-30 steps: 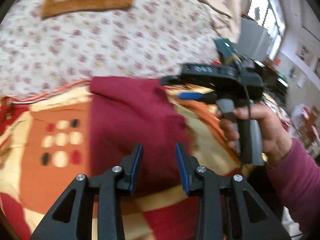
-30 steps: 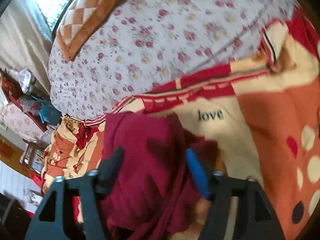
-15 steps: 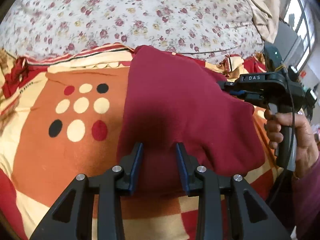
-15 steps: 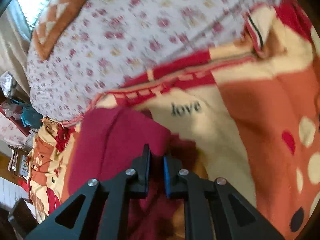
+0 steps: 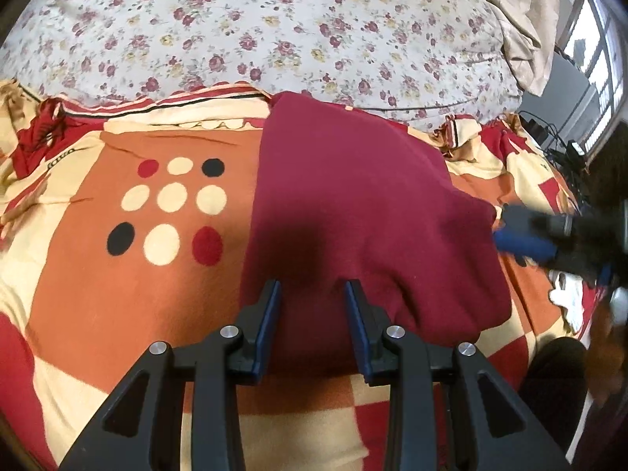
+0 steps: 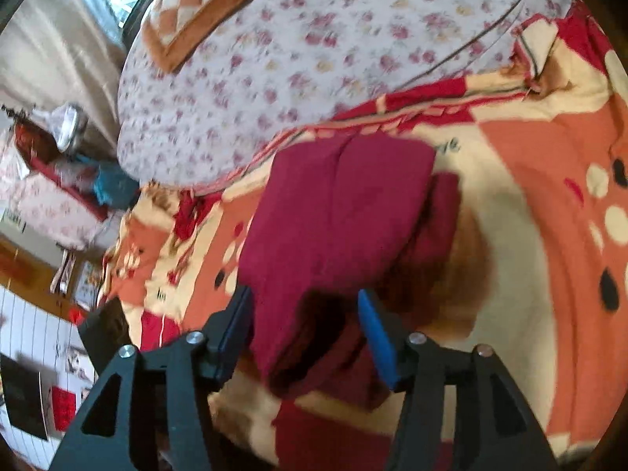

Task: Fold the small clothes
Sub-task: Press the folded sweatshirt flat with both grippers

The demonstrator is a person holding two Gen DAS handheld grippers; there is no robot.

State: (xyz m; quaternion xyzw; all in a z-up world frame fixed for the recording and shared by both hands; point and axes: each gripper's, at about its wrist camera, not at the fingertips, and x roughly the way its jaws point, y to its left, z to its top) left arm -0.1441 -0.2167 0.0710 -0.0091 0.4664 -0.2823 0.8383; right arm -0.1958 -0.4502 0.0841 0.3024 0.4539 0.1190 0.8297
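Garment (image 5: 353, 204): one dark red knit piece, folded, lying flat on the blanket (image 5: 129, 274). It is your landmark for everything below. In the right wrist view the garment (image 6: 333, 212) shows a seam down its upper layer and a second layer sticking out along its right edge.

Blanket: orange, cream and red check with a block of spots left of the garment. It lies under the whole garment.

Quilt (image 5: 251, 27): white with small flowers, beyond the garment's far edge, which reaches almost to it.

Cushion (image 6: 204, 11): orange and cream diamonds, on the quilt, well beyond the garment.

Left gripper (image 5: 313, 302): yours, at the garment's near edge. Its jaws stand a modest way apart, with the red cloth filling the gap between the blue pads (image 5: 271, 314). Whether the pads press on the cloth, you cannot tell from this view.

Right gripper (image 6: 304, 316): yours, at the garment's near end in its own view. Its jaws have just been opening and stand about half open. The garment's folded edge lies between them, but the pads are clear of it and grip nothing. In the left wrist view the right gripper (image 5: 522, 241) appears blurred just beside the garment's right edge.

Shelf clutter (image 6: 59, 157): far left of the garment, off the bed, too blurred to itemise.
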